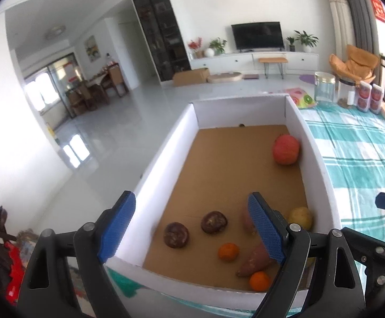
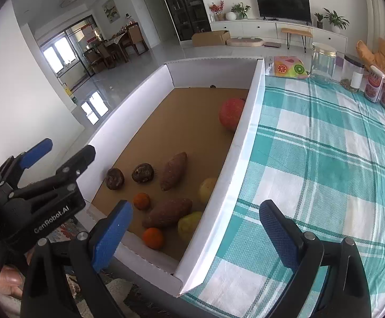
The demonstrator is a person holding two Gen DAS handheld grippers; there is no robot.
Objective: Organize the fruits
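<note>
A white cardboard box (image 1: 163, 145) (image 2: 248, 132) with a brown floor holds the produce. At its far right lies a red pomegranate (image 1: 285, 149) (image 2: 231, 118). Near the front lie two dark brown fruits (image 1: 176, 234) (image 2: 142, 172), two sweet potatoes (image 2: 174, 170) (image 2: 167, 212), two small oranges (image 1: 228, 251) (image 2: 153, 237) and two yellow-green fruits (image 1: 301, 217) (image 2: 188, 225). My left gripper (image 1: 192, 233) is open and empty above the box's near left corner. My right gripper (image 2: 192, 235) is open and empty, straddling the box's right wall.
The box sits on a teal and white checked tablecloth (image 2: 325, 159). At the cloth's far end stand a fruit-print pouch (image 2: 289, 67), a glass jar (image 2: 322, 59), a second canister (image 2: 353, 73) and two printed cartons (image 2: 382, 90). Beyond lies a living room floor.
</note>
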